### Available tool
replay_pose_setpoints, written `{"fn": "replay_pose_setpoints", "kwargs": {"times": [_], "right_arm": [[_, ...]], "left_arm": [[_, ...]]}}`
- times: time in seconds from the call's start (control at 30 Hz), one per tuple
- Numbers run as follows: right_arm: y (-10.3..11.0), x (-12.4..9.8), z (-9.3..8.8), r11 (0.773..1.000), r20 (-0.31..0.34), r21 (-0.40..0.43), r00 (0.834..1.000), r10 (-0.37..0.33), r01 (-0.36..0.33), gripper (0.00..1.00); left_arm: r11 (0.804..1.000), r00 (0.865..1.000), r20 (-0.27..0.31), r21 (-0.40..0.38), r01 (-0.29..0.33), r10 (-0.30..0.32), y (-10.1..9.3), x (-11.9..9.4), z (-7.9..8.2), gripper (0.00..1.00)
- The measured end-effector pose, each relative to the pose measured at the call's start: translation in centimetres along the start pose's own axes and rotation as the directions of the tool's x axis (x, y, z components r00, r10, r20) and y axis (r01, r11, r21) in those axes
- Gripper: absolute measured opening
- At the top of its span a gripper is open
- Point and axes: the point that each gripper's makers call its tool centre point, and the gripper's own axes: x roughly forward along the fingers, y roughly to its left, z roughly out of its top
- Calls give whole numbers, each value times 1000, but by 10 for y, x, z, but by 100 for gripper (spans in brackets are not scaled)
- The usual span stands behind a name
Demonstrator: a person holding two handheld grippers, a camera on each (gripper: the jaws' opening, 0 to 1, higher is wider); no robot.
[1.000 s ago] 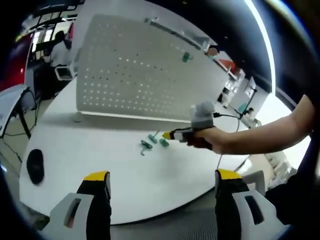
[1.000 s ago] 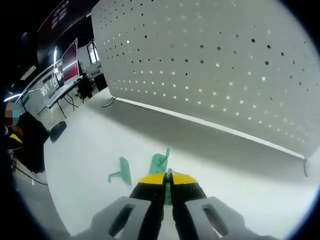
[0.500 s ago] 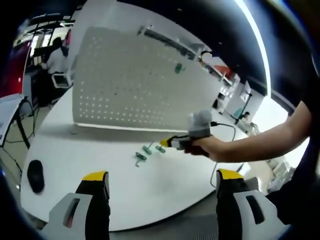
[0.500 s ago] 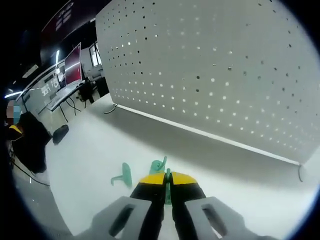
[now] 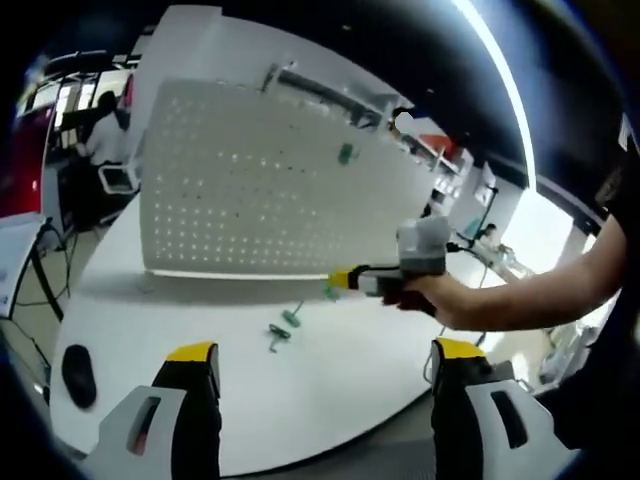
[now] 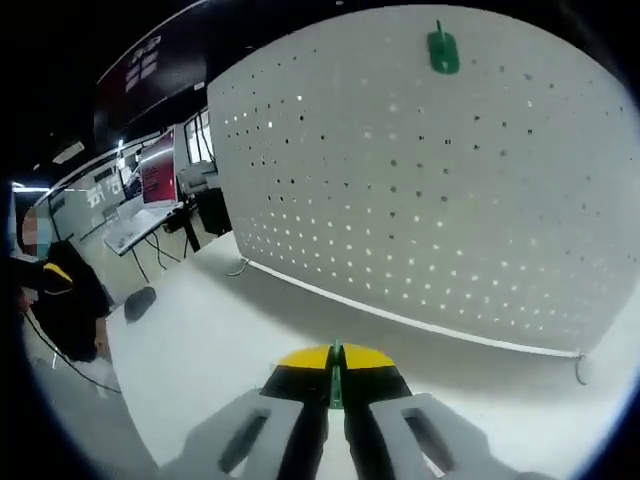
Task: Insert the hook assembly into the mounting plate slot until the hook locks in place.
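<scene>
Jaws of the left gripper (image 5: 318, 375) stand wide apart and hold nothing; the right gripper (image 6: 335, 368) is clenched on a thin green hook (image 6: 336, 385).

From the pegboard (image 5: 250, 170) as landmark: one green hook on board (image 5: 345, 154) hangs near its top edge, two loose green hooks (image 5: 284, 329) lie on the white table (image 5: 160, 320) in front of its base, and the right gripper, seen in the left gripper view, is raised above the table in front of the pegboard's lower right part.

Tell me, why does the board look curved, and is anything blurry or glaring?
Left gripper view: fisheye lens bows the pegboard; a ceiling light strip glares; the right gripper looks soft. Right gripper view: the pegboard bulges, evenly lit, and casts a soft shadow on the table.
</scene>
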Motion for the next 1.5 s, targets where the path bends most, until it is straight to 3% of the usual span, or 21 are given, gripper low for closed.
{"fn": "replay_pose_setpoints", "kwargs": {"times": [0.13,0.33,0.47,0.7,0.97,1.2,1.5], "right_arm": [[7,-14,15,999,38,-30,999,15,-14,0],[19,-35,39,998,116,23,992,48,-51,0],[32,-51,53,994,171,58,982,80,-91,0],[54,-75,72,985,253,99,961,111,-140,0],[88,-105,85,971,334,134,931,144,-198,0],[119,-120,91,952,382,153,904,191,-266,0],[145,-126,99,944,419,134,881,222,-302,0]], "left_arm": [[1000,1000,11,0,0,0,0,1,8,88],[1000,1000,12,-19,-13,13,5,4,11,86],[998,1000,23,-63,-10,11,7,8,16,86],[998,1000,-2,-59,-2,2,2,24,19,84],[997,998,-57,-76,6,-11,-6,37,17,79],[987,999,-40,-157,26,-33,-9,42,24,78],[971,997,-4,-227,70,-72,-14,38,30,64]]}}
